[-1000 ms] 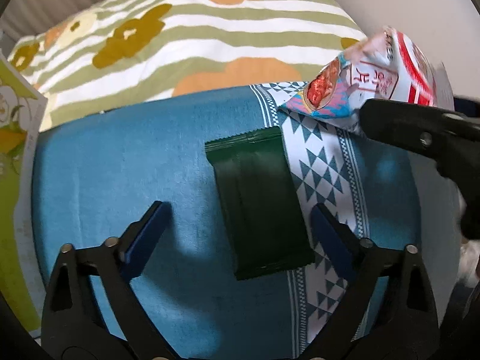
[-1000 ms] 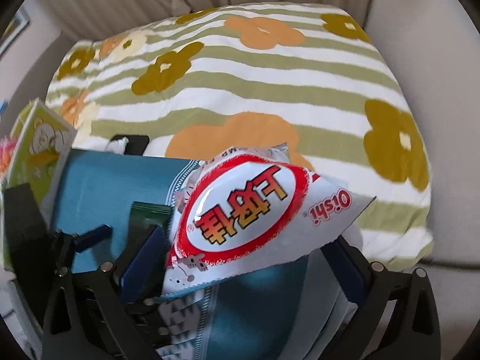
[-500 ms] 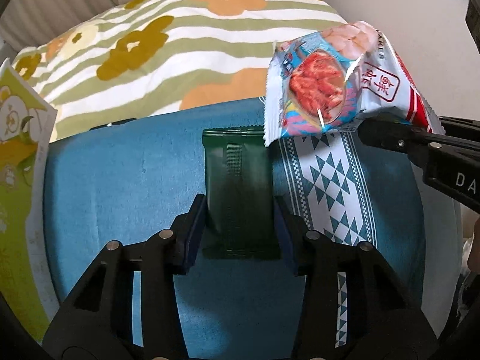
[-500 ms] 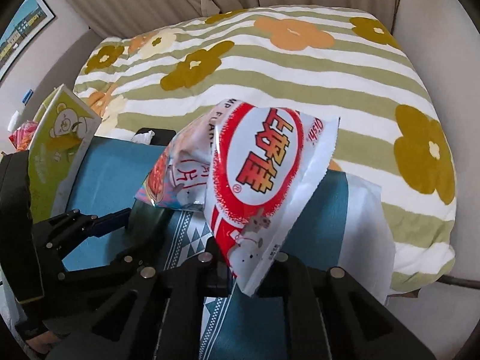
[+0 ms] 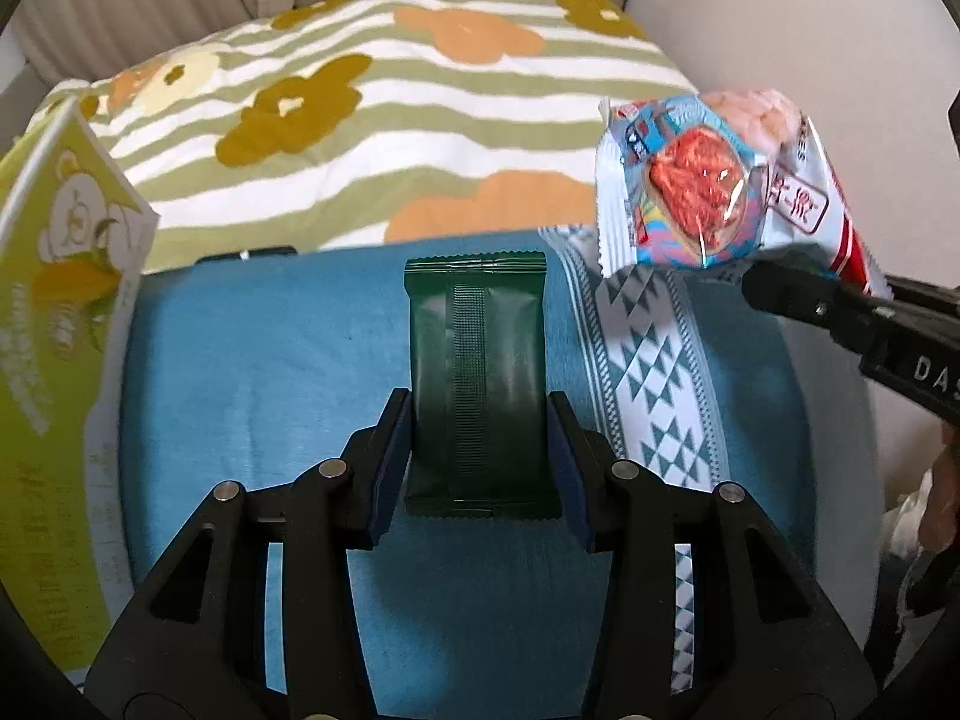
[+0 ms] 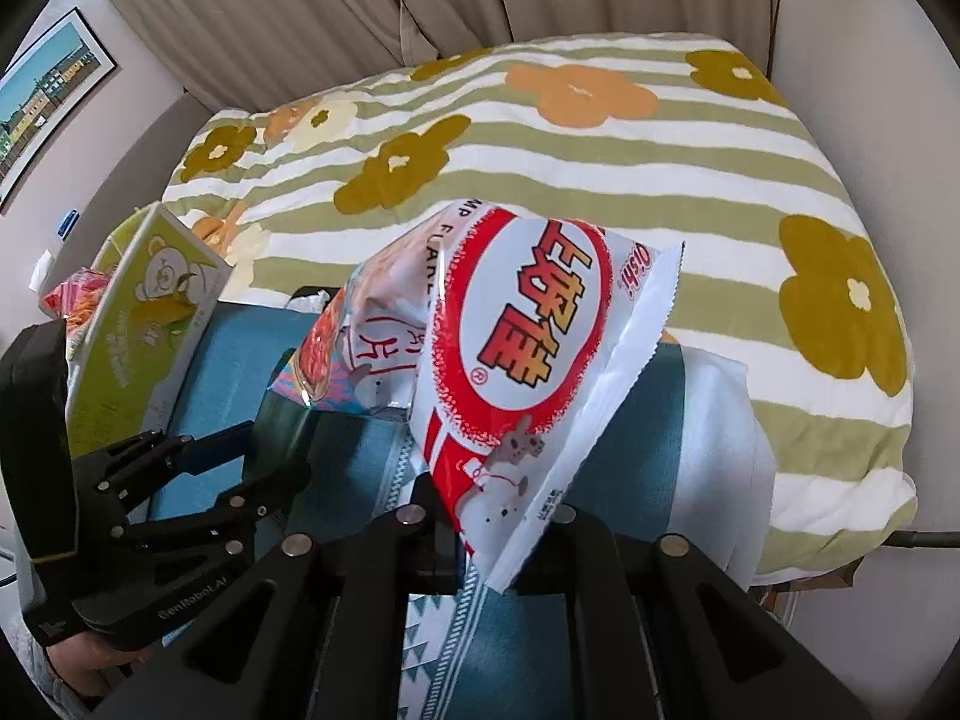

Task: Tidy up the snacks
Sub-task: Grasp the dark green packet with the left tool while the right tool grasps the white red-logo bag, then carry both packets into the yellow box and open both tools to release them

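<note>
The left gripper (image 5: 483, 450) was closed narrowly on the dark green packet (image 5: 477, 384), its blue-padded fingers (image 5: 393, 456) pressing the packet's two long sides near the lower end. The right gripper (image 6: 489, 531) was pinched nearly shut on the bottom corner of the red-and-white chip bag (image 6: 528, 360), which stood up tilted from the jaws.

The left wrist view alone showed the green packet's back face: glossy foil, a ribbed seam running down the middle, and zigzag-cut ends, lying flat on the blue cloth (image 5: 252, 396). It also showed the bag's other side, printed with an orange-red snack on a light blue ground, held in the air to the right, above the cloth's white band of teal triangles (image 5: 654, 372). The right wrist view showed what that one missed: the bag's red oval with large red and yellow characters, its crinkled plastic and serrated edge, and the left gripper from the side, low at the left.

A yellow-green carton with a bear drawing (image 6: 144, 324) stood at the cloth's left edge. Behind everything lay a soft striped quilt with orange and mustard flowers (image 6: 600, 180), with pleated beige curtains (image 6: 360, 6) beyond.
</note>
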Demonstrator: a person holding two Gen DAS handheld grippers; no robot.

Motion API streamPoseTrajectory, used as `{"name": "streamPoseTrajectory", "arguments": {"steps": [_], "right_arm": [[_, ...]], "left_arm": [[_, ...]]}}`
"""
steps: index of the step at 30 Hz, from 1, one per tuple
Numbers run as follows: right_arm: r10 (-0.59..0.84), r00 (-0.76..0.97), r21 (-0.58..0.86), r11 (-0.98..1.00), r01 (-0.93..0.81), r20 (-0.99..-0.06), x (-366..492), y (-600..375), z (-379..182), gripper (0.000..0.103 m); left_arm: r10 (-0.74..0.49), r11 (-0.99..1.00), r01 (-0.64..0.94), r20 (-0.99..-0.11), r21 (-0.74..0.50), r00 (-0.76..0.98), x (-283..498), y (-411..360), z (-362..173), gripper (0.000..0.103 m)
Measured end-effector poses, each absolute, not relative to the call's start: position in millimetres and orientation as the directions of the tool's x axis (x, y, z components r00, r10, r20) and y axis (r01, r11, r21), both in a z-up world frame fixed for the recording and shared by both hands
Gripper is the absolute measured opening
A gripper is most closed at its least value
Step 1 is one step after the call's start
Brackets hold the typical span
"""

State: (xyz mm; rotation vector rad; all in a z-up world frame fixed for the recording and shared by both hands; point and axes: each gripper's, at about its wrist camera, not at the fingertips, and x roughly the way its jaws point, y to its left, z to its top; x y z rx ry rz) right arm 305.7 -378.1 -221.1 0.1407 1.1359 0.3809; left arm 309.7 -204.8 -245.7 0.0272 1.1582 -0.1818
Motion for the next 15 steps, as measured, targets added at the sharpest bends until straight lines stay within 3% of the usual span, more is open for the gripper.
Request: {"name": "streamPoseTrajectory", "arguments": {"steps": [15], "right_arm": [[0.385, 0.5, 0.265, 0.918, -0.295, -0.776, 273.1, -301.1, -108.8, 0.008]], "left_arm": [[-0.15, 0.988, 0.126, -0.792, -0.093, 0.592, 284.4, -92.2, -105.5, 0.04]]}}
